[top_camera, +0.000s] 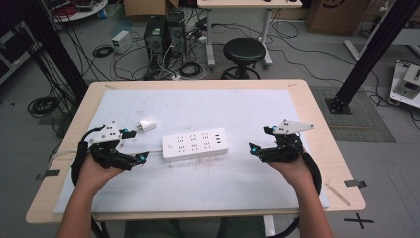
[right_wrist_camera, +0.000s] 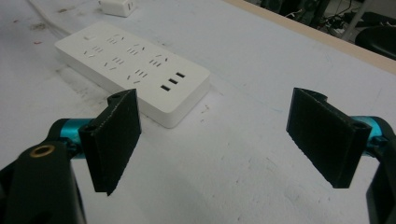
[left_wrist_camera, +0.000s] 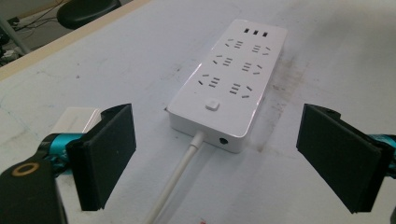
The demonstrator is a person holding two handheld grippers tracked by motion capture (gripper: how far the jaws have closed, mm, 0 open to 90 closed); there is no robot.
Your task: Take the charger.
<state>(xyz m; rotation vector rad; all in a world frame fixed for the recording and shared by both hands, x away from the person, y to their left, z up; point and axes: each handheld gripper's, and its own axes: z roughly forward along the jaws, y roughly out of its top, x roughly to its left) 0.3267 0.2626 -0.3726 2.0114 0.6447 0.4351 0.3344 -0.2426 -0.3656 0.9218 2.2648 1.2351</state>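
**Setup before plugging the adapter into the strip**

The white power strip (top_camera: 196,144) lies flat at the middle of the pale mat (top_camera: 208,193), long axis running left–right, sockets facing up, USB ports at its right end and switch at its left end. Its white cord (left_wrist_camera: 175,179) leaves the left end and runs toward the near edge. A small white plug adapter (top_camera: 147,124) sits just beyond the strip's far-left corner, apart from it, resting on the mat.

Left gripper (top_camera: 134,144) is near the strip's left end, jaws spread wide, holding nothing; in the left gripper view the adapter peeks from behind one jaw, so it lies just off the line of approach. Right gripper (top_camera: 261,139) hovers off the strip's right end, jaws likewise spread and empty, well clear of the strip.

Judgement on the step in hand — the adapter is the nearest loose piece, so the left gripper likely takes it first:
- Swing the left jaws toward the far side to centre them on the adapter body.
- Grip the flat sides, not the prongs.
- Keep clear of the cord; snagging it would drag the strip.
- The right gripper could press on the strip's right end to steady it — the strip looks light and may slide on the mat.
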